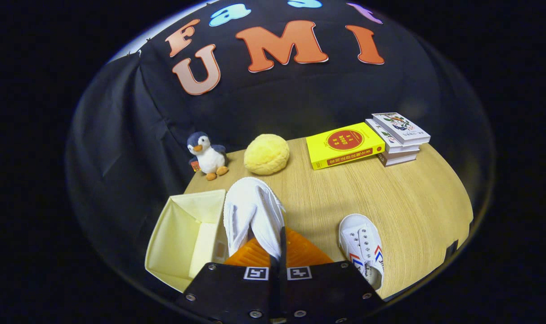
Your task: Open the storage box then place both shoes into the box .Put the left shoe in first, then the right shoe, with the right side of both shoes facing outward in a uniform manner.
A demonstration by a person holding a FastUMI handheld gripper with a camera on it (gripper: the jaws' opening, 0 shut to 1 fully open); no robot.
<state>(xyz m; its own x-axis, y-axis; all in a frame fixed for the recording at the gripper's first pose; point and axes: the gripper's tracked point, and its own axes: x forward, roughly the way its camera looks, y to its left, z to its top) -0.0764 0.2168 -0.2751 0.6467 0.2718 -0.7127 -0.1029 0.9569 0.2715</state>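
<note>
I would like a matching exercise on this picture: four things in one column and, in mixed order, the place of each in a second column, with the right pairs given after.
Things:
1. held shoe
2. second shoe
3. storage box
4. toy penguin

Places:
A. open, beside the gripped shoe
B. lying on the table, apart from the box
C. by the booth wall, next to the yellow plush ball
D. between the fingers of the gripper

Pairs: 1-D, 2-B, 3-A, 4-C
</note>
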